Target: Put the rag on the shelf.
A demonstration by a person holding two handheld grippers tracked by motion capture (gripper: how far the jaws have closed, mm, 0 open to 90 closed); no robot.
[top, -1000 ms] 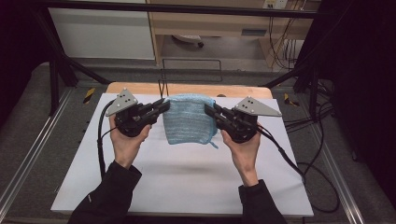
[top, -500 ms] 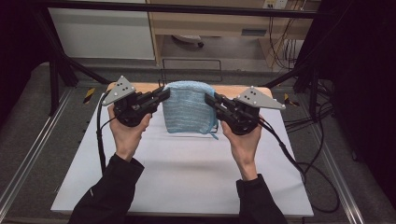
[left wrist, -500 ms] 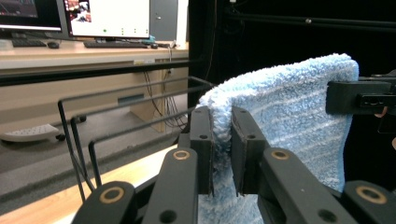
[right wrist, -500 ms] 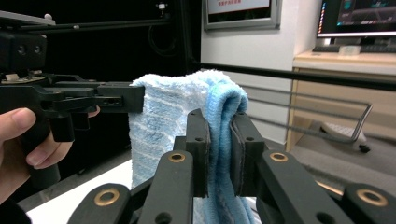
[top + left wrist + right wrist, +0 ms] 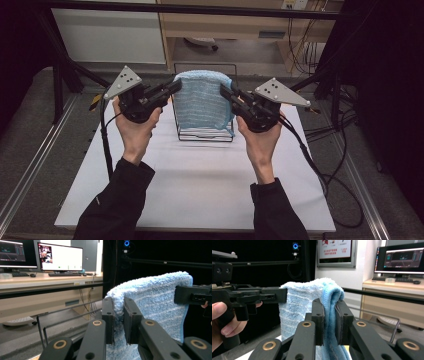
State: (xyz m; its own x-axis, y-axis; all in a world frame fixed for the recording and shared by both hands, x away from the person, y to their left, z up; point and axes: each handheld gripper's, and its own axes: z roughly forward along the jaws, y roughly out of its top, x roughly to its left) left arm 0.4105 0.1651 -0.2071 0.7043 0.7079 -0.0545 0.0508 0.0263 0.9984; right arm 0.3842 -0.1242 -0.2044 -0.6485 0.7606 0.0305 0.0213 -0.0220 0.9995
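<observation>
1. Both grippers pinch the blue towel (image 5: 202, 102) by its top corners: the left gripper (image 5: 176, 86) clamps the left edge and the right gripper (image 5: 223, 91) the right edge, so the cloth hangs stretched between them above the far part of the table (image 5: 200, 180).
2. Seen in the left gripper view, the left gripper (image 5: 118, 315) has its two black jaws pressed onto a fold of the towel (image 5: 155, 305), with the cloth bunched between the pads.
3. Seen in the right gripper view, the right gripper (image 5: 329, 315) squeezes a doubled edge of the towel (image 5: 297, 305), whose darker blue hem runs down between the jaws.
4. The towel is light blue terry, fluffy and looped along its top, with faint paler stripes running across it; it hangs as a rough rectangle, rounded along the upper edge.
5. Its lower part drapes in front of a black wire rack (image 5: 205, 134) that stands on the table; thin bars form the rack's base and upright frame, and I cannot tell whether the cloth touches them.
6. The table is a flat white slab with a matt surface.
7. Each gripper is black, carries a grey three-cornered plate on top, and trails a black cable.
8. Dark sleeves cover both of the person's forearms.
</observation>
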